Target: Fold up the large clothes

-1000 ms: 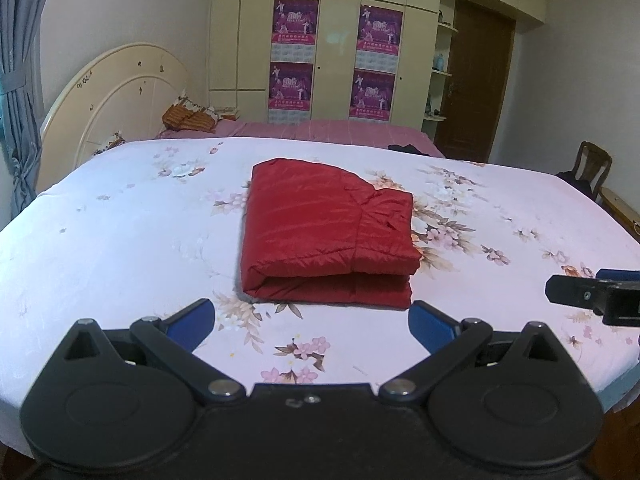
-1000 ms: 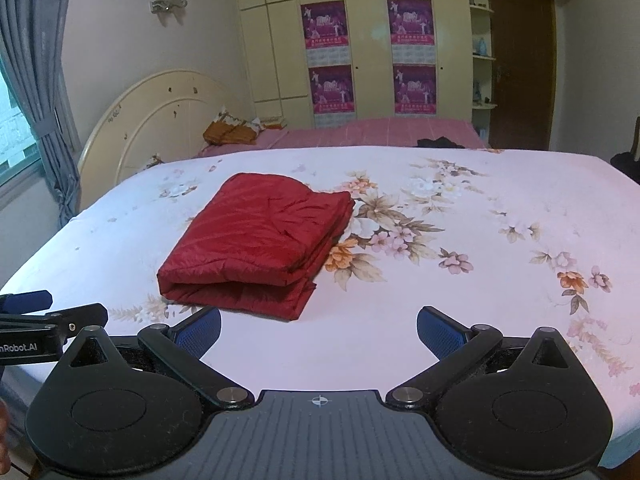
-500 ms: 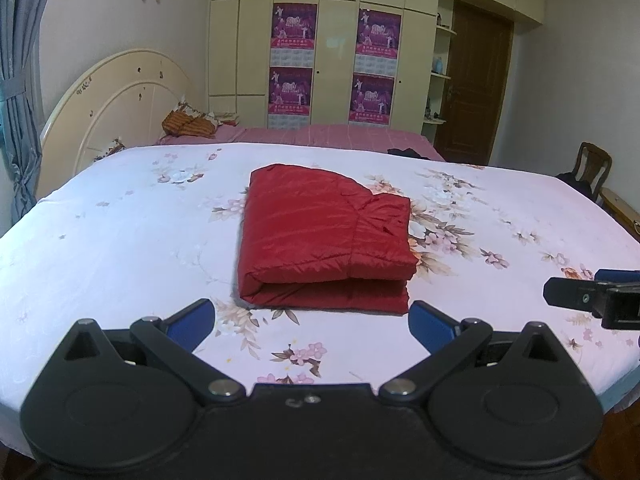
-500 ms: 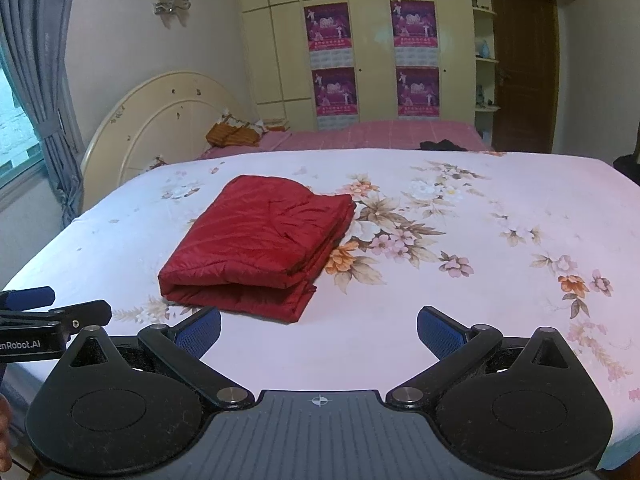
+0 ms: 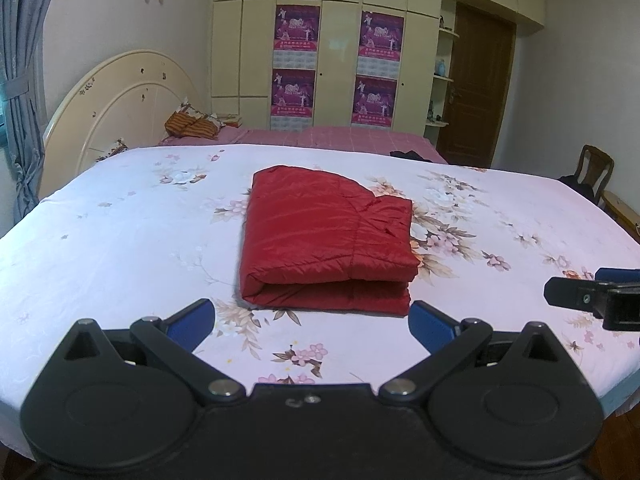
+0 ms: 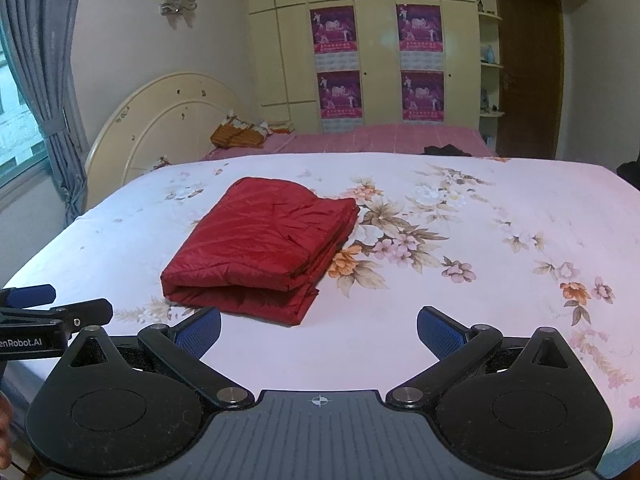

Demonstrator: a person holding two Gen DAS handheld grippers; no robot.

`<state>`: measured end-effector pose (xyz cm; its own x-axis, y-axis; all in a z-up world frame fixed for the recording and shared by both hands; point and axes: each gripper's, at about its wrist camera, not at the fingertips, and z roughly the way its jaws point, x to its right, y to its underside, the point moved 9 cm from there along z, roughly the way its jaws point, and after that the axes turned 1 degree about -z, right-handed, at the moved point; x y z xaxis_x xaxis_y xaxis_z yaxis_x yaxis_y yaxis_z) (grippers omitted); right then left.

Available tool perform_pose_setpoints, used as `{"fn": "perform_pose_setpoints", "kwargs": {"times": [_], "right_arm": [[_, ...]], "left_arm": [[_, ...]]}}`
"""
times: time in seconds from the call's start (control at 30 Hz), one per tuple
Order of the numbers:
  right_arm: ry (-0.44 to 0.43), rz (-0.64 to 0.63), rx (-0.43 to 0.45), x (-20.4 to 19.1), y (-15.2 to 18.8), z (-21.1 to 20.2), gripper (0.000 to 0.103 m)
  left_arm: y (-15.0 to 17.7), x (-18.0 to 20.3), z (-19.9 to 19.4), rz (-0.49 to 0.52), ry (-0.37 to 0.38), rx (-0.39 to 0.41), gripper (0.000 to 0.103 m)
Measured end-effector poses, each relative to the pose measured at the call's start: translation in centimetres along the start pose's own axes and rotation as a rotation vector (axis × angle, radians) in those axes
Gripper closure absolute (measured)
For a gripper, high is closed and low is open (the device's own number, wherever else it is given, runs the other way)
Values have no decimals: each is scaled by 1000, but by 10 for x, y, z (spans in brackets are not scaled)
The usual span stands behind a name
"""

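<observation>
Folded red jacket lying on the floral bedsheet, just beyond the left gripper and clear of it, fingers spread wide, empty. Right gripper likewise spread and empty, jacket far-left of it. Only in the left view: wooden chair at far right. Only in the right view: window at left. Behind the bed: cream headboard, wardrobe with purple posters.

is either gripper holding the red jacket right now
No, the folded red jacket lies free on the bed, both grippers' jaws open and short of it.
</observation>
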<state>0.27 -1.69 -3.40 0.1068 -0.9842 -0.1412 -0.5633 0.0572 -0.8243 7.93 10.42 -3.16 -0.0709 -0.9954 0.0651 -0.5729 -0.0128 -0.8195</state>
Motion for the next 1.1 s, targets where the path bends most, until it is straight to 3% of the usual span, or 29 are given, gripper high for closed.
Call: {"fn": "perform_pose_setpoints", "kwargs": {"times": [1.1], "right_arm": [[-9, -11, -1, 2, -1, 1, 0]], "left_arm": [[0, -2, 1, 1, 27, 13, 0]]}}
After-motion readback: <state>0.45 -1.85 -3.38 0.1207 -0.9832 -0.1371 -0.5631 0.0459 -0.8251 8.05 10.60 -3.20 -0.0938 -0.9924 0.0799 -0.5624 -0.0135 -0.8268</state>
